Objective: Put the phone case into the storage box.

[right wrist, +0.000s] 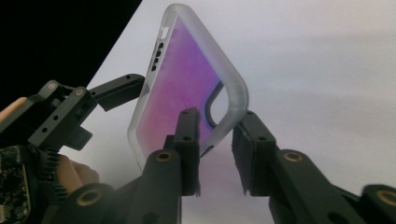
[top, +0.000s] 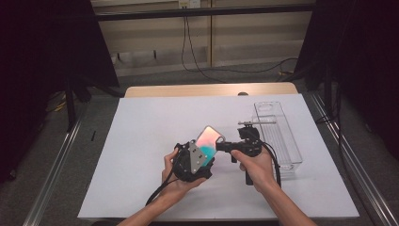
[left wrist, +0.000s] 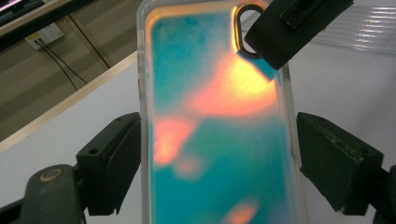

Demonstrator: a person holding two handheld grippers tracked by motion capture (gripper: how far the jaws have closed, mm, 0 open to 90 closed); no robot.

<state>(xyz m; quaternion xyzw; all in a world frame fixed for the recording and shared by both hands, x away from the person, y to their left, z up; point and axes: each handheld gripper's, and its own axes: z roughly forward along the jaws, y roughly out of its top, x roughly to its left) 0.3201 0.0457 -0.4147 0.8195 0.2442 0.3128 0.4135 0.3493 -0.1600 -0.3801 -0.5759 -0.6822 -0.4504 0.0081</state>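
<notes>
From above, your left gripper (top: 200, 157) holds the phone case (top: 208, 140) up off the white sheet (top: 150, 132), and your right gripper (top: 225, 147) meets the case at its top corner. A clear plastic tray (top: 277, 136) lies just past your right hand (top: 254, 165), and dark curtains flank the table; nothing stands between the jaws and the case. No writing is readable anywhere.

In the left gripper view, the phone case (left wrist: 219, 121) stands upright between your jaws, teal and orange, its long edges against the pads (left wrist: 116, 158) on both sides, so the jaws are spread wide and pinching it across its width. The right gripper (left wrist: 275, 37) overlaps the corner by the camera cutout (left wrist: 243, 30).

In the right gripper view, the case (right wrist: 187, 88) tilts up ahead, now looking purple. Your jaws are nearly together around its corner edge beside the cutout; whether the pads (right wrist: 189, 140) actually press it you cannot tell. The left gripper (right wrist: 70, 116) sits at the left.
</notes>
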